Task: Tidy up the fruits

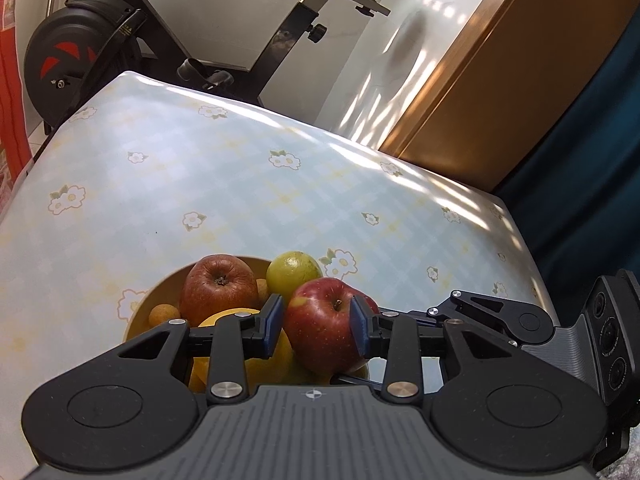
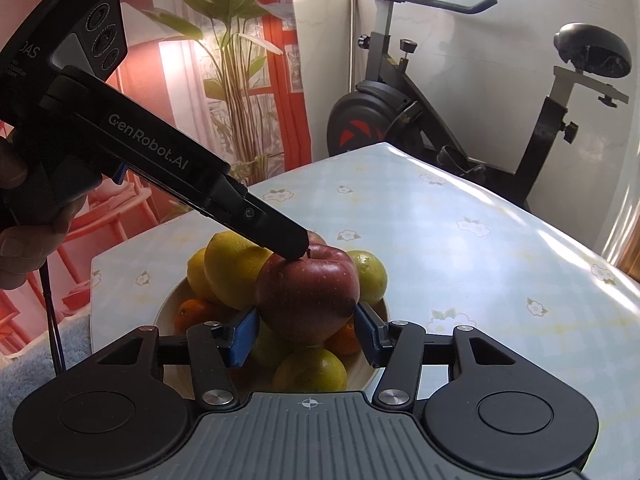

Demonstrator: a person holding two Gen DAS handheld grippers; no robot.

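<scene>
The left tool [image 1: 316,324] has its blue pads closed against the sides of a red apple [image 1: 326,326], gripping it over the bowl [image 1: 138,320]. The right tool [image 2: 306,334] stands a little wider, its pads flanking the same apple low down; whether they press it I cannot tell. Under the apple the bowl holds a second apple [image 1: 218,290], lemons [image 2: 232,274], a green fruit [image 1: 292,272] and small oranges [image 2: 192,312], on the flowered counter [image 1: 240,184]. An exercise bike [image 2: 460,120] stands beyond.

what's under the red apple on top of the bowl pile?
Under the red apple in the bowl: a yellow-green fruit, oranges and a yellow citrus beside it. Bowl bottom is covered.
</scene>
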